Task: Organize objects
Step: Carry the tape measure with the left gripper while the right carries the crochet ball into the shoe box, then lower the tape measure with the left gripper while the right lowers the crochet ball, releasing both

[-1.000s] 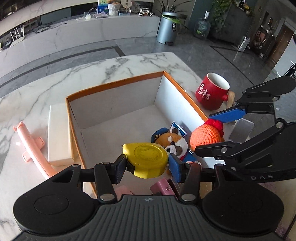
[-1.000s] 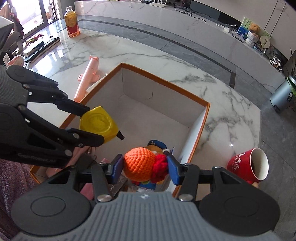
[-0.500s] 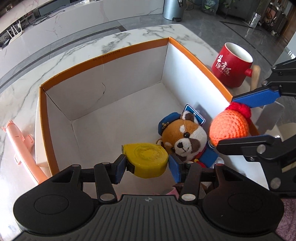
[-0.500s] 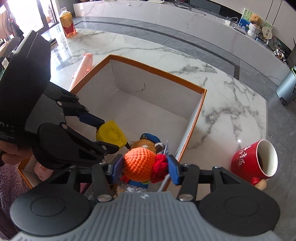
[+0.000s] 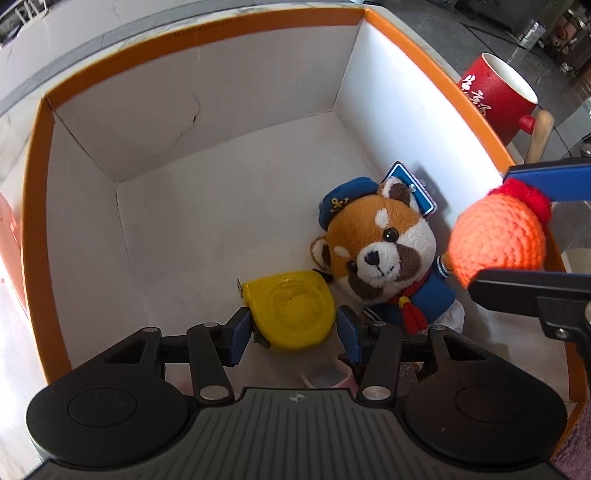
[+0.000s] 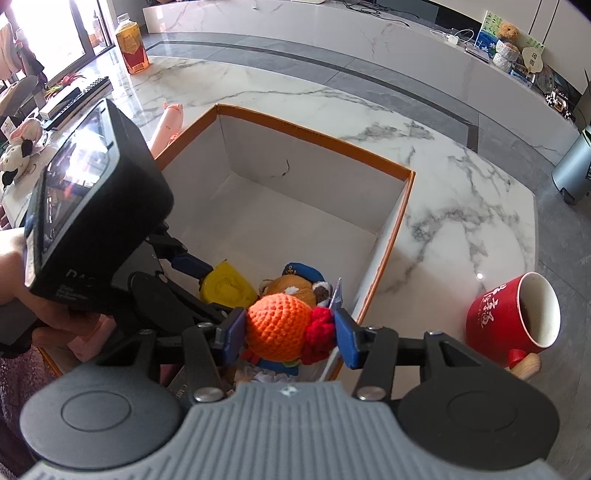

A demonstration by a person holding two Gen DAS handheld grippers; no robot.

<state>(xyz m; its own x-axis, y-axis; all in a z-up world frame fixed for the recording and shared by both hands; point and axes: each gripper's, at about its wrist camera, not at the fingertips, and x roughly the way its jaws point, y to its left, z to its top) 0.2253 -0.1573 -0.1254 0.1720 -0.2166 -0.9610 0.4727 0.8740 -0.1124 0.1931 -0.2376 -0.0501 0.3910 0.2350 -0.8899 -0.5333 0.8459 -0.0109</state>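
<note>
My left gripper [image 5: 293,328] has dropped deep into the orange-rimmed box [image 5: 207,26] since a second ago; its jaws have eased apart, so the yellow tape measure [image 5: 291,310] now looks set down low in the frame, beside the plush bear [image 5: 380,254]; that item is placed, I judge. It lies flat, round face up, long axis across the frame. My right gripper [image 6: 290,334] remains closed on the orange crochet ball [image 6: 279,328], red tuft right, over the box's near right corner.
</note>
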